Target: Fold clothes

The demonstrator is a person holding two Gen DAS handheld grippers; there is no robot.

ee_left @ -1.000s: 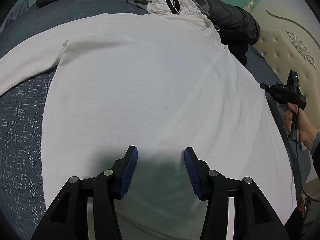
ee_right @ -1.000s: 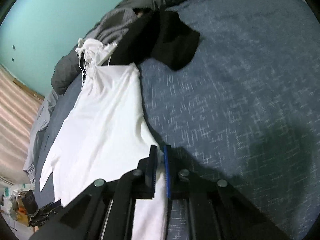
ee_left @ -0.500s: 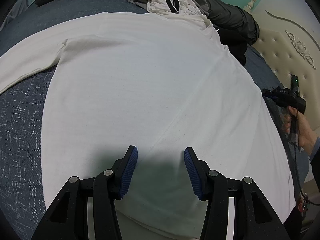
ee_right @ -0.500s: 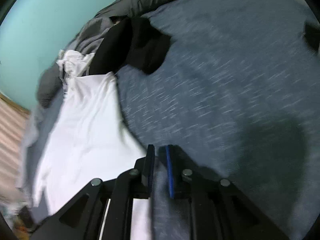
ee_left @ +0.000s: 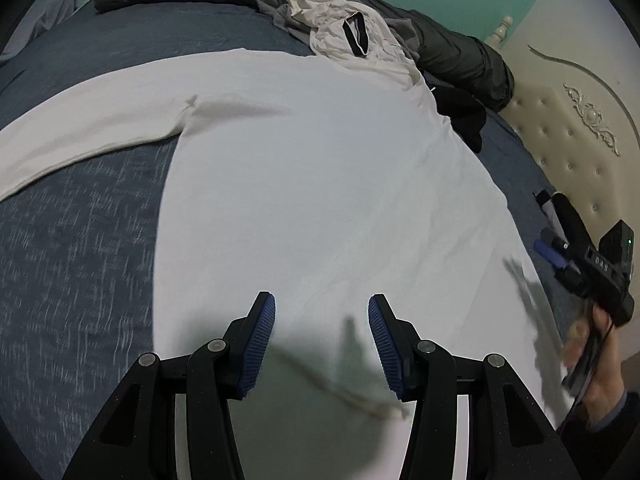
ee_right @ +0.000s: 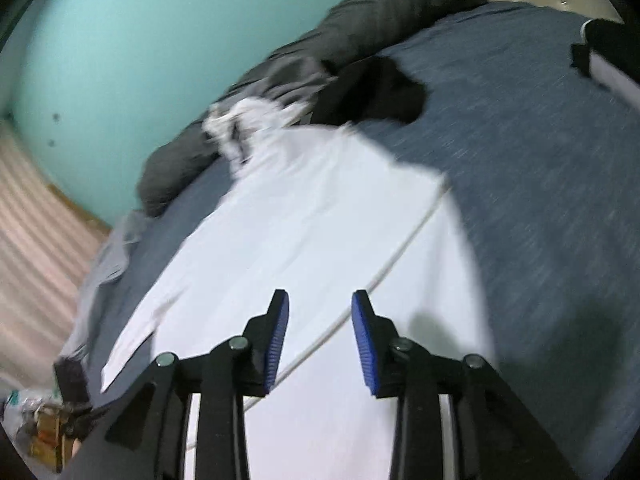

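A white long-sleeved shirt (ee_left: 320, 184) lies spread flat on the blue bedspread (ee_left: 80, 240), one sleeve (ee_left: 92, 128) stretched out to the left. My left gripper (ee_left: 322, 340) hovers open over the shirt's near part, nothing between its blue pads (ee_left: 262, 344). My right gripper (ee_right: 320, 332) is above the shirt (ee_right: 304, 216) near its right side. Its jaws are opening and nothing is between them. A seam line (ee_right: 400, 248) runs slantwise under it. In the left wrist view the right gripper (ee_left: 550, 232) shows at the shirt's right edge, held by a hand (ee_left: 592, 368).
A heap of clothes lies at the far side: a dark grey jacket (ee_left: 460, 52), a crumpled white garment (ee_left: 340, 28) and a black one (ee_left: 464, 112). A cream tufted headboard (ee_left: 568, 148) stands right. Teal wall (ee_right: 140, 40), striped curtain (ee_right: 36, 240) and floor clutter (ee_right: 40, 428) are left.
My right gripper was shut on the shirt's right edge; it has let go, swung over the shirt and opened. The left gripper has drawn back slightly, still open.
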